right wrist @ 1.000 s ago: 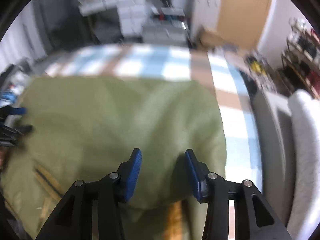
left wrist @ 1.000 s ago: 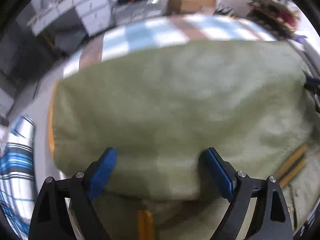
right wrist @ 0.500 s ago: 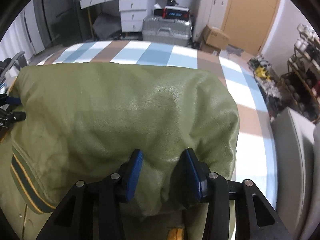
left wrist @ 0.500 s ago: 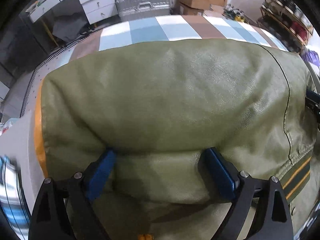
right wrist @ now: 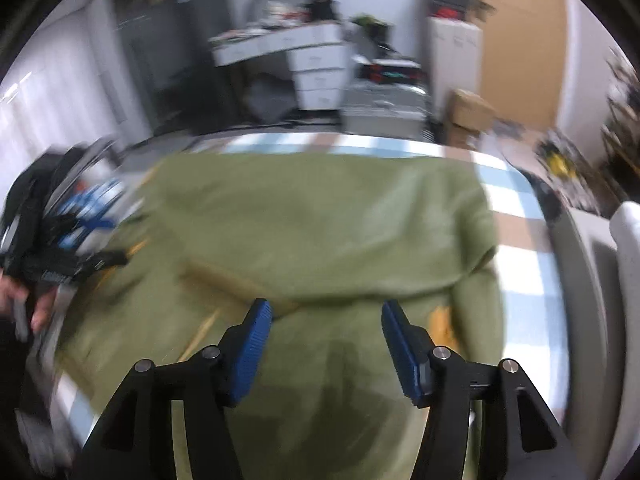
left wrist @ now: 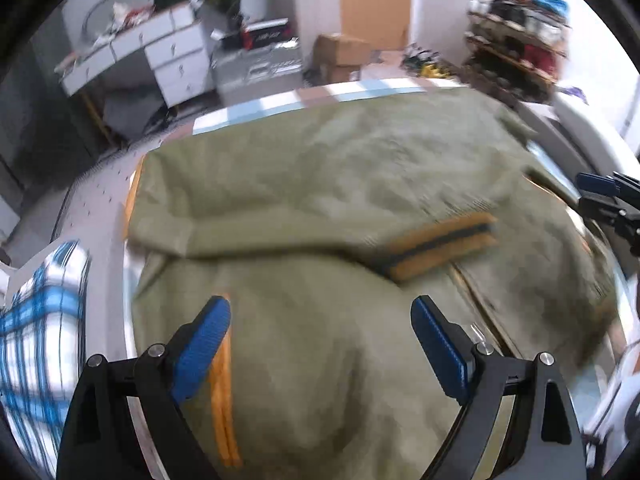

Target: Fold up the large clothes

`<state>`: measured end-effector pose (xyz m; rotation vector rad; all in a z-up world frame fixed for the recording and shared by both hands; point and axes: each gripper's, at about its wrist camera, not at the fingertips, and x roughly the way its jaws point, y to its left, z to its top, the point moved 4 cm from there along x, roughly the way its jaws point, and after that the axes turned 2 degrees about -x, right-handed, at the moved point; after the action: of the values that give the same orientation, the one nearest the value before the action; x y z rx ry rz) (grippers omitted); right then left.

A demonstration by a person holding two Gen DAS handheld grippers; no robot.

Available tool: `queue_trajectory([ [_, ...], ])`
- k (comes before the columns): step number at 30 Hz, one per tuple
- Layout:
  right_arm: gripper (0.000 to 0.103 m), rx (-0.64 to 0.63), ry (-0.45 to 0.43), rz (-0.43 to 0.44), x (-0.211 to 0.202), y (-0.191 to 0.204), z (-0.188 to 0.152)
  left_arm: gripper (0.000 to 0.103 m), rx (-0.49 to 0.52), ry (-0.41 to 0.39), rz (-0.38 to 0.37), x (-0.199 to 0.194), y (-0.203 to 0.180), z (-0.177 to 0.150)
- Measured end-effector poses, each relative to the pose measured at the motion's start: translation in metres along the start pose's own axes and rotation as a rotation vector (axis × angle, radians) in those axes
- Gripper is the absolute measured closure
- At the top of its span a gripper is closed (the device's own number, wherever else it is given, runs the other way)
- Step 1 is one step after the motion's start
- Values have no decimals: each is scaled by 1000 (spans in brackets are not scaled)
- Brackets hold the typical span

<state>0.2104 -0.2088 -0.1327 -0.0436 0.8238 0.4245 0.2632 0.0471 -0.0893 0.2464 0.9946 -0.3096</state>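
One olive jacket (left wrist: 340, 184), folded over, orange-striped trim.

Jacket (left wrist: 340, 184) lies on bed (left wrist: 256, 106); suitcase (left wrist: 256, 70) behind.

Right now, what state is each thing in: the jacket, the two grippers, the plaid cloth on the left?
Green jacket: folded over itself, lying on the striped table, striped cuff on top.
Left gripper: open, above the jacket, gripping nothing.
Right gripper: open, above the jacket, gripping nothing.
Blue plaid cloth: lying beside the jacket; blurred.
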Motion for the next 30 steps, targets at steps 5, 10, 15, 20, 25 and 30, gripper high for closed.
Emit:
queue_trajectory([
  [5, 30, 56, -83, 114, -44, 47, -40, 13, -70, -56, 69, -48, 12, -57],
  [10, 18, 105, -135, 213, -65, 80, -69, 13, -166, -8, 117, -57, 34, -107],
  [15, 17, 108, -20, 366, -38, 116, -88, 13, -269, 36, 52, -50, 43, -143],
  [20, 17, 131, 127, 464, 7, 147, -102, 13, -297, 62, 18, -39, 48, -153],
  [25, 21, 127, 209, 407, 42, 162, -103, 13, -284, 65, 14, -38, 43, -165],
  [30, 99, 156, 191, 387, 47, 162, -89, 13, -272, 84, -1, -31, 41, -174],
])
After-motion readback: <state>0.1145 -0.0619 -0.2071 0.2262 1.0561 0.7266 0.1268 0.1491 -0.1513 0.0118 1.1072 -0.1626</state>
